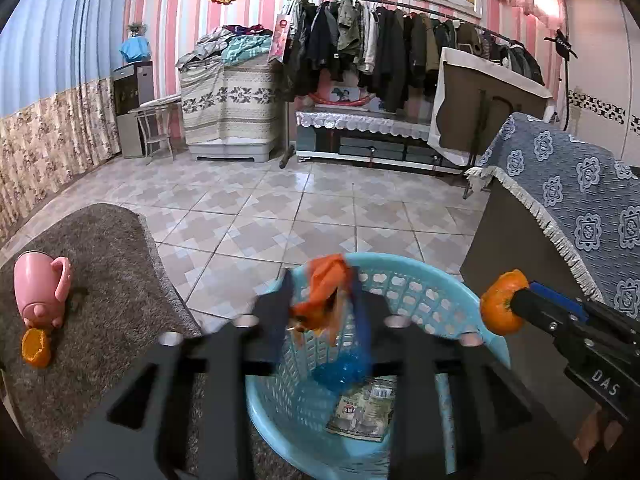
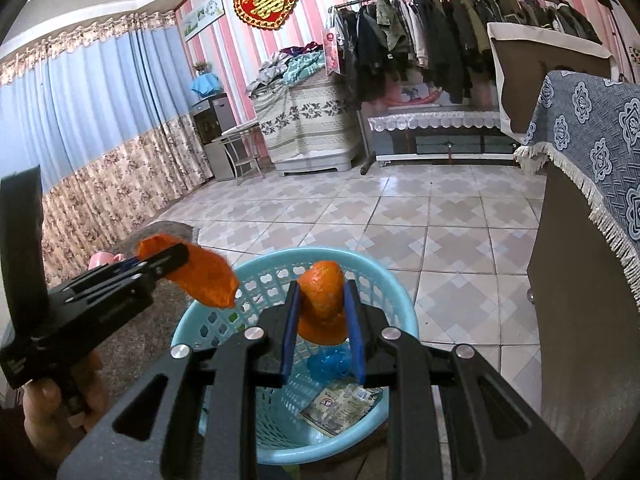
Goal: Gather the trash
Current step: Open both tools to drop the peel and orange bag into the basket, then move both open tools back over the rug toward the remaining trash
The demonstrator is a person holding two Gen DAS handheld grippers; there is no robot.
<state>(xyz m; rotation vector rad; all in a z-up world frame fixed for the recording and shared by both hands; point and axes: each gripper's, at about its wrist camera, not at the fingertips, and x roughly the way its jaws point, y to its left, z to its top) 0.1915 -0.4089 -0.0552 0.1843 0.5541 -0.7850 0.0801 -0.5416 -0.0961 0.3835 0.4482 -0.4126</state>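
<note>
My left gripper (image 1: 322, 300) is shut on an orange wrapper (image 1: 326, 280) and holds it over the light blue basket (image 1: 424, 292). In the right wrist view the same wrapper (image 2: 204, 276) hangs from the left gripper (image 2: 180, 258) at the basket's left rim. My right gripper (image 2: 322, 300) is shut on a piece of orange peel (image 2: 322, 304) above the basket (image 2: 260, 280); the peel (image 1: 502, 304) also shows in the left wrist view. Inside the basket lie a blue crumpled plastic piece (image 2: 330, 364) and a printed packet (image 2: 340, 404).
Another orange peel (image 1: 36, 346) lies on the brown rug (image 1: 108, 280) beside a tipped pink pig cup (image 1: 38, 288). A cabinet with a blue patterned cloth (image 1: 580, 200) stands close on the right. Tiled floor (image 1: 300, 208) stretches ahead to a clothes rack (image 1: 380, 52).
</note>
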